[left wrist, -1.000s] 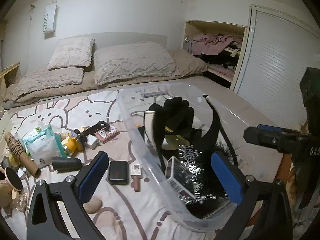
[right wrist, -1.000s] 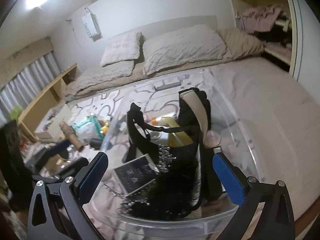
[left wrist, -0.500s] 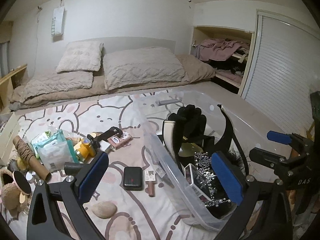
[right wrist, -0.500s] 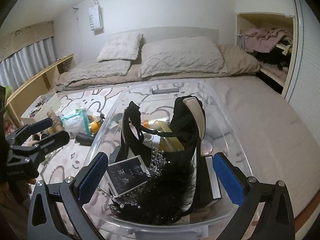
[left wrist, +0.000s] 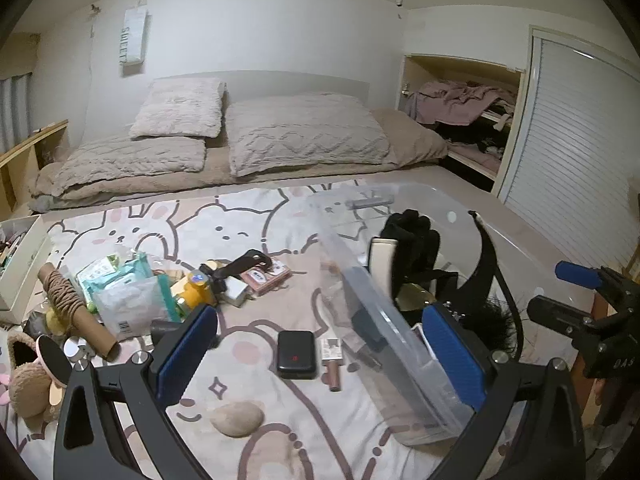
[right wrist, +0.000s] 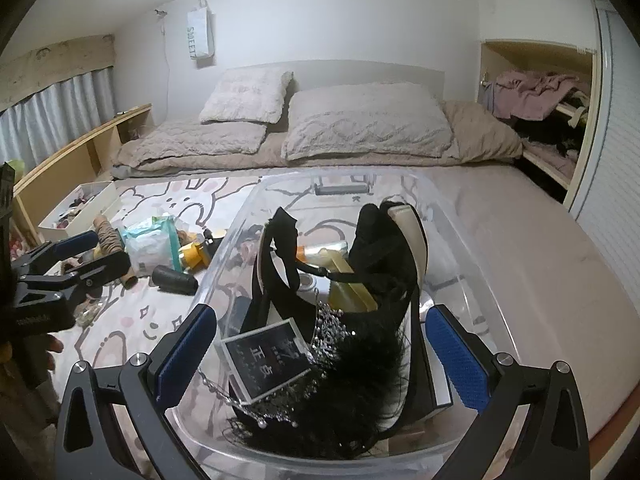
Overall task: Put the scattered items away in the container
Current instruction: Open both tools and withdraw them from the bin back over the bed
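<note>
A clear plastic bin (left wrist: 384, 320) (right wrist: 472, 248) stands on the bed and holds black gloves (right wrist: 376, 240), a feathered black piece (right wrist: 360, 392), a dark box (right wrist: 264, 356) and a tiara. Left of it on the cartoon sheet lie a black power bank (left wrist: 296, 354), a pink lip tube (left wrist: 332, 364), a beige stone (left wrist: 236, 420), a tissue pack (left wrist: 132, 300) and a yellow bottle (left wrist: 196, 288). My left gripper (left wrist: 316, 360) hangs open above the power bank, empty. My right gripper (right wrist: 320, 360) hangs open over the bin's near end, empty.
A twine-wrapped cardboard tube (left wrist: 72, 312), a plush toy and a round mirror (left wrist: 54, 362) lie at the left edge. A white tray (left wrist: 24, 260) of small things sits far left. Pillows (left wrist: 304, 136) line the headboard; a closet (left wrist: 472, 120) opens at the right.
Both grippers have pulled back and risen from the bin. The left one swung left, so the loose items now sit between its fingers. Nothing was picked up.
</note>
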{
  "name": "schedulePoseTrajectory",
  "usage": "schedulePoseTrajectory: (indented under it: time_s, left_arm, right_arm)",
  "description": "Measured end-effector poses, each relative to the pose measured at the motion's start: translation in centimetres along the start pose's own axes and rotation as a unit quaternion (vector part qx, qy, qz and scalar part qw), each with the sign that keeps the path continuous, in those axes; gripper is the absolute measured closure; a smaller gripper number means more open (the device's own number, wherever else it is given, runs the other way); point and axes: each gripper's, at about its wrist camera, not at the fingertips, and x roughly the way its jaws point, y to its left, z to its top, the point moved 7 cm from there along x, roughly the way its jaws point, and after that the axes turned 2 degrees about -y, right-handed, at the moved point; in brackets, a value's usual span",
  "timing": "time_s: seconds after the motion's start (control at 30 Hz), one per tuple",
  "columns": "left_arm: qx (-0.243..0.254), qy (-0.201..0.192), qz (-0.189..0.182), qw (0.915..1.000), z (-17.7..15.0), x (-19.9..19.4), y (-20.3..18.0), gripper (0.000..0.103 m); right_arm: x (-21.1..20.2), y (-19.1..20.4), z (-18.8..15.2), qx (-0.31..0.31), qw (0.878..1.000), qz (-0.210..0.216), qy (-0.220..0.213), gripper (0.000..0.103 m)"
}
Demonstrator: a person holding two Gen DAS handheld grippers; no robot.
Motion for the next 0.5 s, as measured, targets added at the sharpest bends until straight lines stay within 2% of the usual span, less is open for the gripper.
schedulePoseTrajectory:
  time_s: [0.27, 0.5]
  left_arm:
    - [-0.017, -0.015, 0.02, 0.9995, 0.8, -1.9, 3.7, 0.0]
    - [-0.034, -0.033, 0.036, 0.9982, 1.4, -4.1, 7.1, 0.0]
  right_arm:
    - [-0.3, 3.4, 1.5, -0.03, 0.999, -0.003, -0.009, 0.0]
    - [-1.0, 7.8, 3.1, -0.049, 0.998, 0.018, -0.022, 0.0]
